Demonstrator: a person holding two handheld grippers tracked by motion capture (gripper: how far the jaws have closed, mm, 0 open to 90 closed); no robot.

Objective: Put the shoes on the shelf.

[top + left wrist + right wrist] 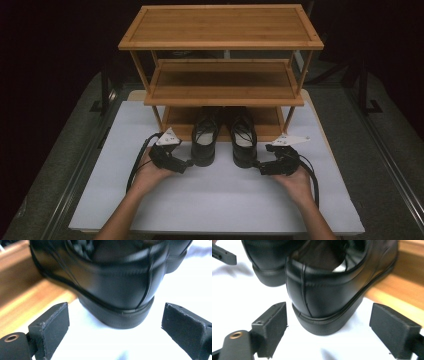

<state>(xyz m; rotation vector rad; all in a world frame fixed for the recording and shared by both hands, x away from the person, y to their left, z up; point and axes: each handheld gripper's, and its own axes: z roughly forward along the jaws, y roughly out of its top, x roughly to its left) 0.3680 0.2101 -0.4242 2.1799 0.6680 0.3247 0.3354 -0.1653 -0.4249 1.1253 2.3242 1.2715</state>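
- Two black shoes stand side by side on the white mat (220, 200), heels toward the person, toes tucked under the lowest shelf of the wooden rack (220, 85).
- The left shoe (204, 137) lies just left of the right shoe (243, 140); a narrow gap parts them.
- The left gripper (189, 163) sits at the near left of the left shoe's heel, held in the left hand (150, 172).
- Its jaws stand released and wide; in the left gripper view the heel (120, 312) rises just beyond the two pads (53, 325), and nothing is pinched between them.
- The right gripper (259, 168) sits at the near right of the right shoe's heel, held in the right hand (297, 182).
- Its jaws are likewise released; in the right gripper view the heel (322, 315) stands just beyond the pads (273, 322) without touching them.
- In that same view the left shoe's heel (267, 275) shows farther off, on the mat.
- The rack's two upper shelves are bare wood.
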